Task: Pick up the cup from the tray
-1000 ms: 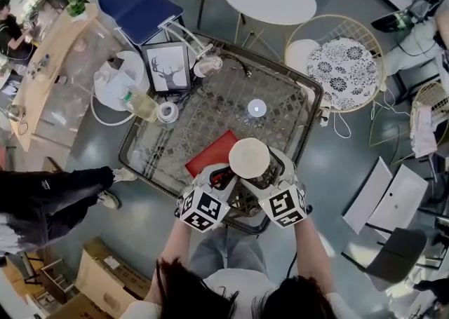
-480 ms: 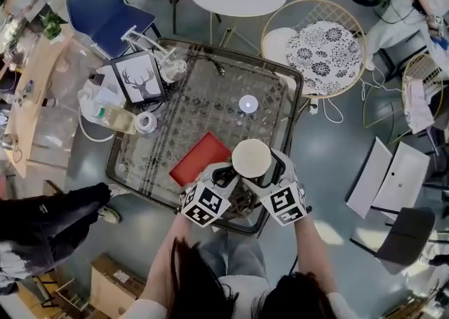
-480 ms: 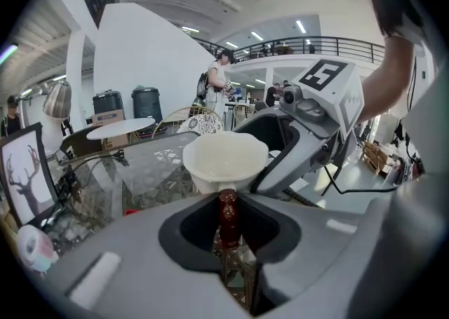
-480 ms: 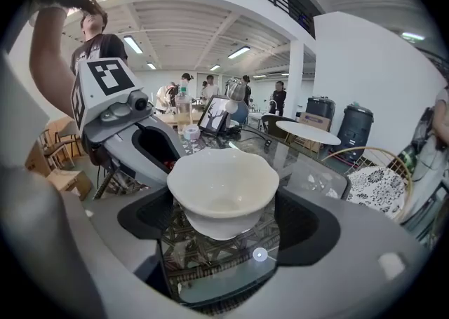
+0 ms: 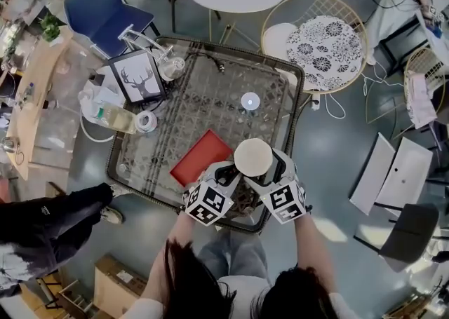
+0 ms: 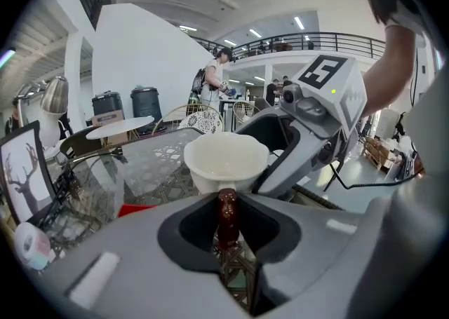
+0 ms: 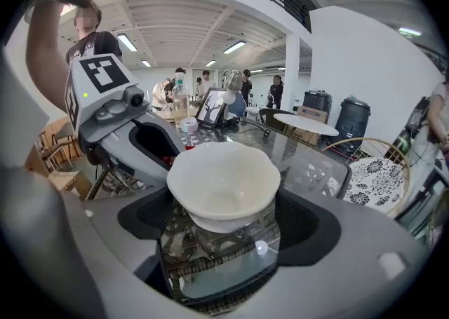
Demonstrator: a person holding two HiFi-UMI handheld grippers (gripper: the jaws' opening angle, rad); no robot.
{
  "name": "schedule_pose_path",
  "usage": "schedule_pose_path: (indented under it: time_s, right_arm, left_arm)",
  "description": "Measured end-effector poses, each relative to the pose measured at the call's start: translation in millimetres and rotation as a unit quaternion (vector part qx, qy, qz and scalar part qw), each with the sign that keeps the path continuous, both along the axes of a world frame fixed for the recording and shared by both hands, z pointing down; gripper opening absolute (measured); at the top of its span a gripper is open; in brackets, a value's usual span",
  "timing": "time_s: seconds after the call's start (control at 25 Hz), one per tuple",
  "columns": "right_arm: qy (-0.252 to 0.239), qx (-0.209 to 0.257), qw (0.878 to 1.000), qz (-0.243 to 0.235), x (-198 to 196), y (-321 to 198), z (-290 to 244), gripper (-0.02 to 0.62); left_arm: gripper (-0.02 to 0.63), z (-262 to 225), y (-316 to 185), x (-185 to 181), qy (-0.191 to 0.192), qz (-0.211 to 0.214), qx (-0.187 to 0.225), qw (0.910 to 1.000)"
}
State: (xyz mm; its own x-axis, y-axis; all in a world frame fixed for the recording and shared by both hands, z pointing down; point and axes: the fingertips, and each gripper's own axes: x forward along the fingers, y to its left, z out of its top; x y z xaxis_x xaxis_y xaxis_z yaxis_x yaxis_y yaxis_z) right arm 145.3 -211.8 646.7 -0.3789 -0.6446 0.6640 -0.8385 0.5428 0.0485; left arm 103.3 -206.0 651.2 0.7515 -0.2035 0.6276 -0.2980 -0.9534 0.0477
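the white cup [image 5: 253, 157] is off the red tray [image 5: 200, 160] now. it is hanging in the air between the two grippers, over the near edge of the glass table [image 5: 210, 111], and the tray is lying flat on the table just beside it, to the left in the head view.

the right gripper [image 5: 275, 170] is pointing downward, and its fingers [image 7: 351, 254] are standing wide, gripping the cup: the round body is sitting between the two dark pads, and both sides seem to be touching them. the wavy rim is facing up, the inside is looking empty, and under the cup's bottom the glass of the table is showing.

the left gripper [image 5: 226, 174] is coming to the cup from the other side. its fingers [image 6: 126, 261] are closed on a narrow dark red piece [image 6: 226, 216] that is reaching up to the cup's near wall; it is looking like the handle, but i cannot tell this for sure.

farther on the table a framed deer picture [image 5: 135, 77] is standing, a roll of tape [image 5: 146, 121] is lying near it, and a small white round object [image 5: 250, 101] is sitting well apart from the tray.
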Motion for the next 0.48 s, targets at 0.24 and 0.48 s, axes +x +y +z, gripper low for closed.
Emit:
schedule_pose_path:
  time_s: [0.24,0.48]
  right_arm:
    - [0.003,-0.014,1.000,0.004,8.7,1.5,0.6,0.459]
    - [-0.068,-0.011,0.997,0.042,22.0,12.3,-16.2,0.524]
  left_arm:
    - [0.103,-3.4,-6.8,0.2,-0.002,0.015,-0.004,0.9999]
    - [0.139,-14.6,-0.4,-12.6,0.016,-0.003,-0.048,0.9987]
